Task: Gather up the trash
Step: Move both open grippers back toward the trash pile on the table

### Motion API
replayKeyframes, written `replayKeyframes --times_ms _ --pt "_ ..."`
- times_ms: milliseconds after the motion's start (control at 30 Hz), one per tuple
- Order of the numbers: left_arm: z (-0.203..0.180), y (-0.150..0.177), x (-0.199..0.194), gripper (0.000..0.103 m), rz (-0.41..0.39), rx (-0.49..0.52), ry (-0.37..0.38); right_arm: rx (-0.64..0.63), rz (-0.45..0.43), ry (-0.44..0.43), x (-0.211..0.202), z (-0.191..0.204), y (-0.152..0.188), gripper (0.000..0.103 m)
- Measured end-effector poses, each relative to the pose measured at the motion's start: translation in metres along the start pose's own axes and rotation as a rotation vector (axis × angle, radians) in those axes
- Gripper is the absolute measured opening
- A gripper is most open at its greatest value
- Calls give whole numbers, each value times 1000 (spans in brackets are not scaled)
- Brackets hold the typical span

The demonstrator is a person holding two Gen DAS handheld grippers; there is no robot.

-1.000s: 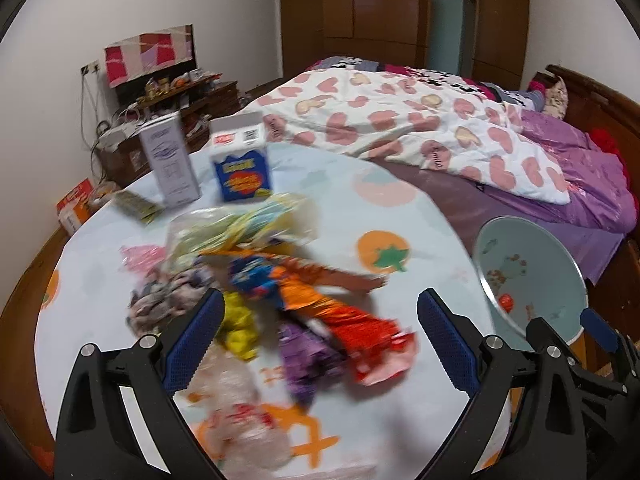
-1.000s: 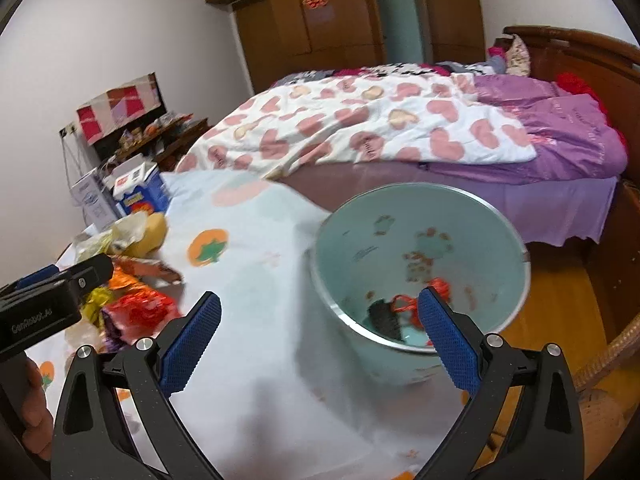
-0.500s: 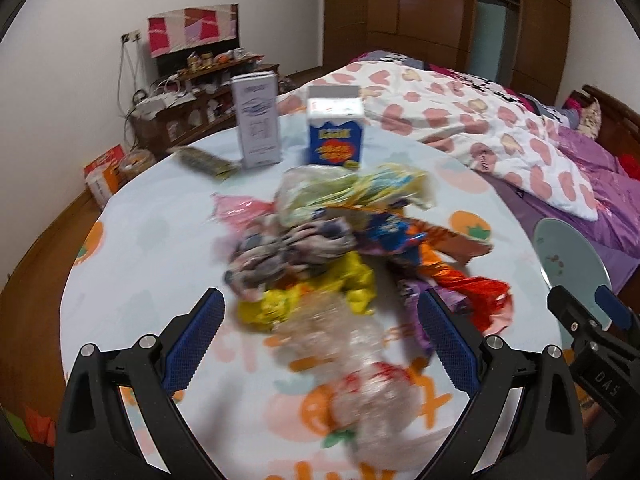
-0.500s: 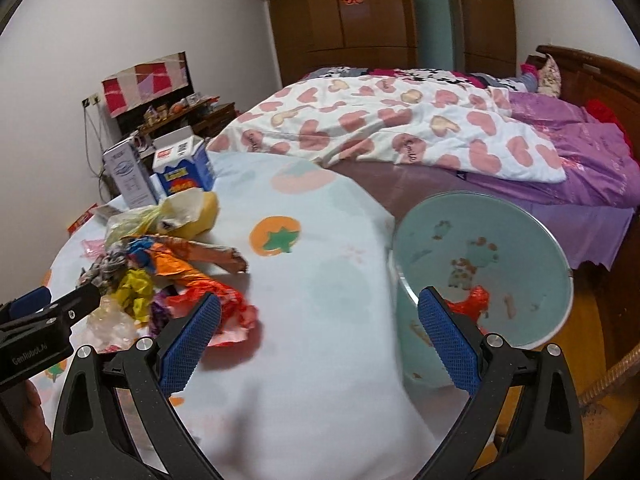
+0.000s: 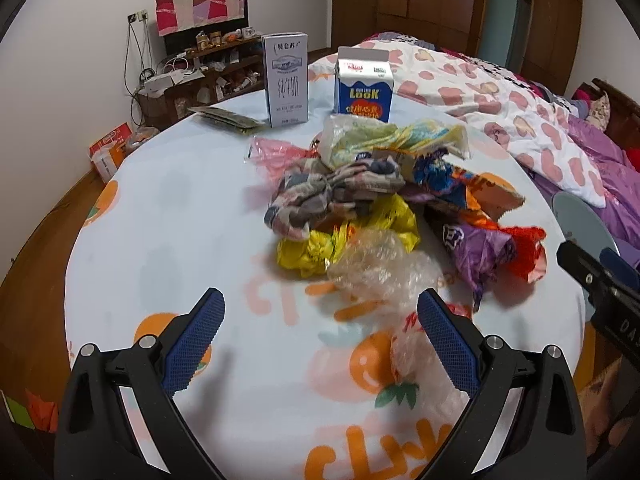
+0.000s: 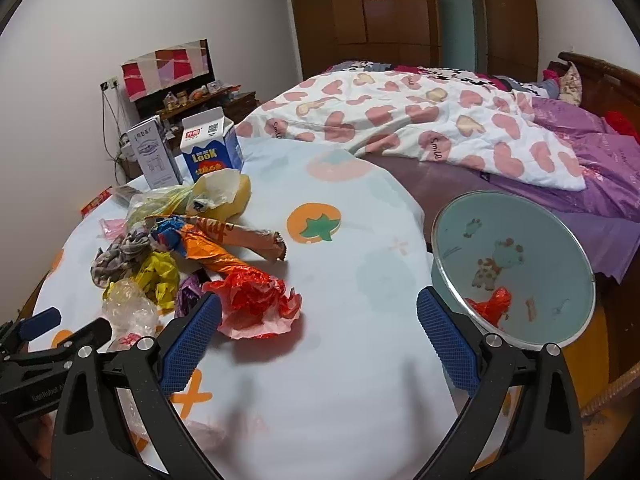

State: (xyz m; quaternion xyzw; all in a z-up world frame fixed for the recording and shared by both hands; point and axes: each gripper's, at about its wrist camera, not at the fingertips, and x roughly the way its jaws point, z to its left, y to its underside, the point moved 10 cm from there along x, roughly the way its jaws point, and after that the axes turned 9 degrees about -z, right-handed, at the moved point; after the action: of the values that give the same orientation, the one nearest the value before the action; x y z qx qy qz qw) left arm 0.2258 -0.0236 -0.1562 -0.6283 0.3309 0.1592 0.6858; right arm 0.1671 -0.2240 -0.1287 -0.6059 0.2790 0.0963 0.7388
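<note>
A heap of crumpled wrappers lies on the round table [image 5: 168, 208]: a clear plastic wad [image 5: 372, 264], a yellow wrapper [image 5: 320, 248], a grey patterned wad [image 5: 328, 196], a purple wrapper [image 5: 476, 248] and a red bag [image 6: 256, 300]. My left gripper [image 5: 320, 328] is open and empty, just short of the clear wad. My right gripper [image 6: 318, 328] is open and empty, beside the red bag. A pale blue bin [image 6: 516, 240] stands off the table's right edge, with red trash inside.
Two cartons stand at the table's far side: a grey-white one [image 5: 286, 80] and a blue one [image 5: 363, 86]. A dark flat packet [image 5: 224, 117] lies beside them. A bed with a heart quilt [image 6: 420, 120] is behind the table. A cluttered shelf [image 5: 200, 64] stands at the wall.
Both grippers have swung left, away from the bin and toward the wrapper heap. The left one has pulled back, so the heap sits farther ahead. Both stay open and empty.
</note>
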Motion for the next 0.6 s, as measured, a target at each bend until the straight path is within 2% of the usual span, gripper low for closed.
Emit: replayKeyframes --times_ms 100,200,367,500,600 --pt "1 6 -4 95 7 6 6 3 2 -23 -1 1 2 94" --pt "-1 10 -4 95 11 11 18 3 12 -47 0 5 4 86" --pt "-7 10 -6 95 24 -9 49 0 23 -78 0 11 7 85" --pt "-17 0 -20 95 -16 -7 83 -18 12 -83 -1 13 5 85" --pt "-33 2 -19 94 -14 24 107 -13 21 -93 1 12 5 78"
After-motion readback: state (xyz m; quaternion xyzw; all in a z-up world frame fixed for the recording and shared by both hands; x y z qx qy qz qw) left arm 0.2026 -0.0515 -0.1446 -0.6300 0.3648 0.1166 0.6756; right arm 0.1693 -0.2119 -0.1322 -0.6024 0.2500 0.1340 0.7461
